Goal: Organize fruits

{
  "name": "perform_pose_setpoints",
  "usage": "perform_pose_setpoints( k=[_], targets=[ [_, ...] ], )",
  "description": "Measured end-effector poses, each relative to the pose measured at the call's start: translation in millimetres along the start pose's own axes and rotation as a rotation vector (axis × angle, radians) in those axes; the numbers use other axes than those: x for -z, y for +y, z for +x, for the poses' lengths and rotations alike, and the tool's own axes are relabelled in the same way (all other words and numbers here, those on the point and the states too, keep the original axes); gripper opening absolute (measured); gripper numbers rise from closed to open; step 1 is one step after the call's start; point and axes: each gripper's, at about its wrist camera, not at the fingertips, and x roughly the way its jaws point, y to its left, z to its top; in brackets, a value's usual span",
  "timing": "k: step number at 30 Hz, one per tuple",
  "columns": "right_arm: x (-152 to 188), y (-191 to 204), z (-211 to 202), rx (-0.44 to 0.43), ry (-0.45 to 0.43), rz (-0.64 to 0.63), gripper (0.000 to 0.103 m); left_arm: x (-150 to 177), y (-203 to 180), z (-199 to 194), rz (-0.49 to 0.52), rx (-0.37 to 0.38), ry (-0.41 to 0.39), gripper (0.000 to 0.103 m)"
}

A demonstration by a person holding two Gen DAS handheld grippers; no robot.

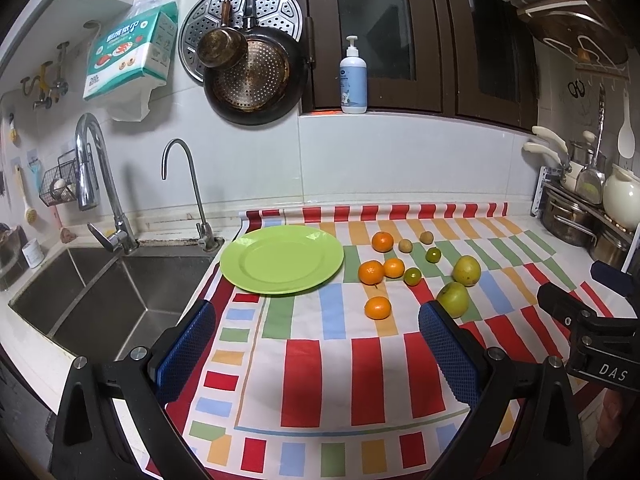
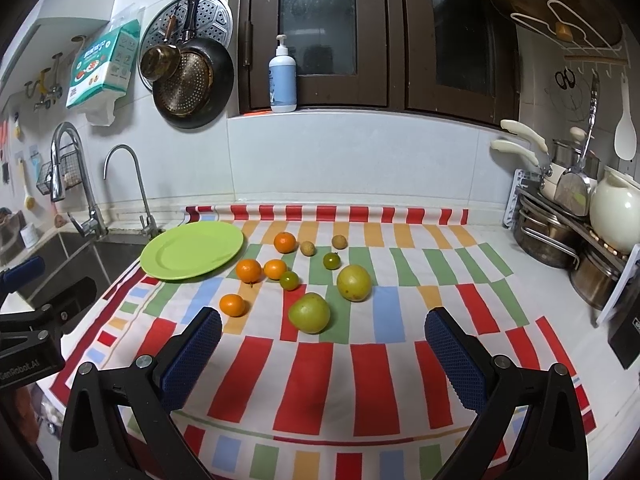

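An empty green plate [image 1: 281,259] [image 2: 192,249] lies on a striped cloth beside the sink. To its right lie several fruits: small oranges such as the nearest one [image 1: 377,307] [image 2: 232,305], two small green citrus [image 1: 412,276] [image 2: 289,280], two brownish round fruits [image 1: 405,245] [image 2: 307,248], and two larger yellow-green fruits [image 1: 453,299] [image 2: 309,313]. My left gripper [image 1: 318,324] hovers open over the cloth, short of the plate and fruits. My right gripper [image 2: 323,332] is open too, just before the nearer yellow-green fruit. Neither holds anything.
A double steel sink [image 1: 100,300] with two taps [image 1: 98,184] lies left of the cloth. Pots and a white teapot [image 2: 614,210] crowd a rack at the right. A pump bottle [image 2: 283,77] stands on the window ledge. Pans hang on the wall.
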Motion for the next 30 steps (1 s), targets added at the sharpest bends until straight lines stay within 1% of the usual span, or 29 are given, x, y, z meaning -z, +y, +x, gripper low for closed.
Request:
perform_pose_setpoints(
  k=[20, 30],
  targets=[
    [-3.3, 0.2, -3.9, -0.013, -0.012, -0.014, 0.103, -1.6, 1.6, -7.0, -0.005, 0.006, -0.023, 0.103],
    [-4.6, 3.3, -3.2, -0.016, -0.014, -0.015, 0.103, -2.4, 2.5, -6.4, -0.004, 0.011, -0.02, 0.103]
  ],
)
